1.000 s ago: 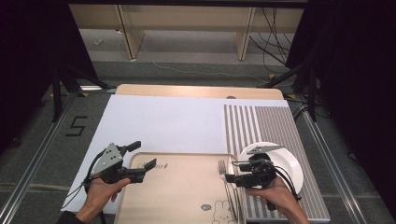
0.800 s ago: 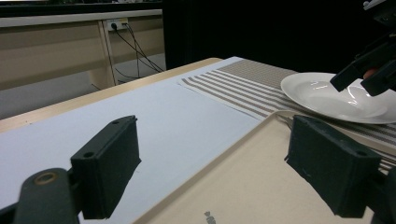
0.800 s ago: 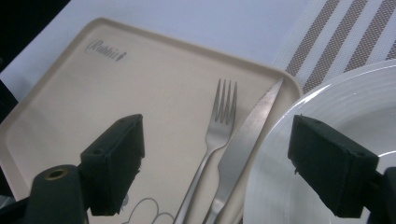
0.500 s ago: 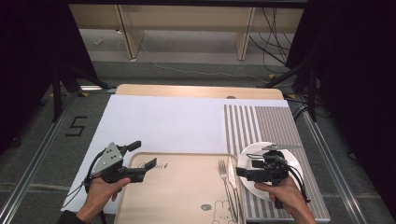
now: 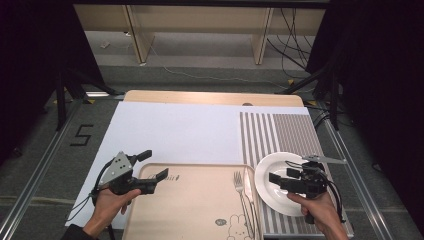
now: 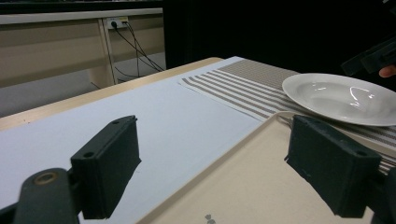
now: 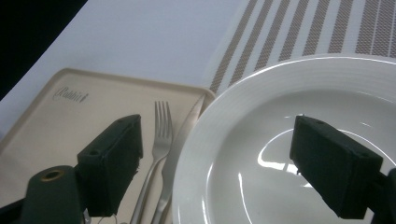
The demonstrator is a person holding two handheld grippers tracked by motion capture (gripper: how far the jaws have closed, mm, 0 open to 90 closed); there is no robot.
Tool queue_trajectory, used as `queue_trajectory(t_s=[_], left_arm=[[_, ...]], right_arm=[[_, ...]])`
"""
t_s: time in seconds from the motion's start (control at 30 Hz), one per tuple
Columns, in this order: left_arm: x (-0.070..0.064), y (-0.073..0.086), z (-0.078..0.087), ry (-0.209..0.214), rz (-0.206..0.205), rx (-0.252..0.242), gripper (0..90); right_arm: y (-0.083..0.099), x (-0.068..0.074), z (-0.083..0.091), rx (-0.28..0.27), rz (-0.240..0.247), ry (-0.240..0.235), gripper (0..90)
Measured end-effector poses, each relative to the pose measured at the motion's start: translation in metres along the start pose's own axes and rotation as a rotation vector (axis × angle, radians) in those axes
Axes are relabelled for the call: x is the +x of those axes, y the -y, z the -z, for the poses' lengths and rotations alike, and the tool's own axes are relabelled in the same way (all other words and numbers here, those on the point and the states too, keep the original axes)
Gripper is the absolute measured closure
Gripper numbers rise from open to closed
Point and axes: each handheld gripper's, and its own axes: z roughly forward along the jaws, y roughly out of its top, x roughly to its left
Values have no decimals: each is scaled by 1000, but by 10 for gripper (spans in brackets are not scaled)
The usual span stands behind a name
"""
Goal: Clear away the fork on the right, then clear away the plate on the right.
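Nearly at the plate: two open grippers over a table setting

Left gripper (image 5: 152,170) hangs released, jaws wide, over the tan tray's (image 5: 200,210) left corner. A fork (image 5: 240,187) and knife (image 5: 248,192) lie along the tray's right edge. Right gripper (image 5: 287,175), also spread open, hovers above the white plate (image 5: 272,167) on the striped mat (image 5: 280,132). Likely ceramic: stiff, glossy, slippery, breakable; best pinched at its rim.

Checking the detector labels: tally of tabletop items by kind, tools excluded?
Tray: 1
Plate: 1
Fork: 1
Knife: 1
Striped placemat: 1
White sheet: 1
Total: 6
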Motion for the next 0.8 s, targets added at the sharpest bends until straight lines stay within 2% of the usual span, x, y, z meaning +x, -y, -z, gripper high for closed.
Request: queue_trajectory(t_s=[0.03,0.07,0.13,0.3,0.37,0.4,0.5,0.53,0.6,0.63,0.67,0.7,0.73,0.77,0.8], left_arm=[[0,0,0,2,-3,0,162],[-1,0,0,2,-3,-1,162],[-1,0,0,5,-5,1,162],[-1,0,-1,7,-4,1,162],[-1,0,0,6,-2,-2,162],[-1,0,0,5,1,-4,162],[0,0,1,7,4,-13,162],[0,-1,1,7,3,-14,161],[-1,0,1,8,4,-12,161],[-1,0,0,12,5,-15,161],[-1,0,0,8,2,-9,161],[-1,0,0,9,1,-8,161],[-1,0,0,9,1,-8,161],[-1,0,0,7,2,-7,161],[-1,0,0,7,-1,-7,161]], right_arm=[[0,-3,0,-9,17,-4,182],[1,-4,2,-8,-13,3,182],[2,-11,4,-15,3,7,182],[5,-20,10,-36,-25,29,182],[7,-22,12,-41,-39,43,182],[7,-22,14,-41,-62,36,182],[9,-26,15,-46,-32,43,182],[9,-24,16,-45,-67,48,182],[10,-26,17,-48,-61,49,182],[10,-26,18,-52,-78,51,182],[10,-28,19,-51,-60,51,182],[11,-28,19,-55,-77,63,182],[11,-30,20,-57,-66,49,182],[11,-29,21,-53,-89,54,182],[12,-33,20,-61,-57,66,182]])
